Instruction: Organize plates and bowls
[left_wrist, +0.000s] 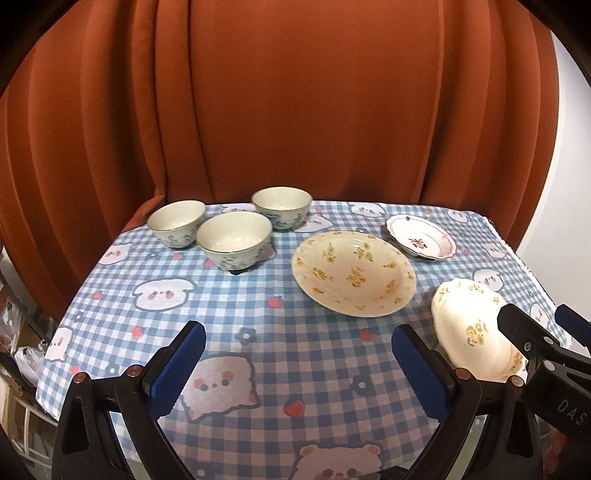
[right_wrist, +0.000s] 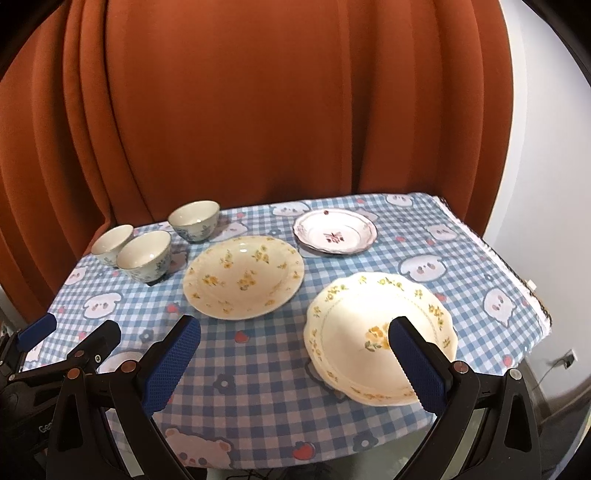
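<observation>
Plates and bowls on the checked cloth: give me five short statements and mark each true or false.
1. Three bowls stand upright at the far left. True.
2. The bowls are stacked inside one another. False: each stands on the cloth by itself.
3. The left gripper is shut on a plate. False: it is open with only cloth between its fingers.
4. The red-patterned plate lies farther back than the two yellow-flowered plates. True.
5. The right gripper is open, with one finger in front of the nearer yellow-flowered plate. True.
</observation>
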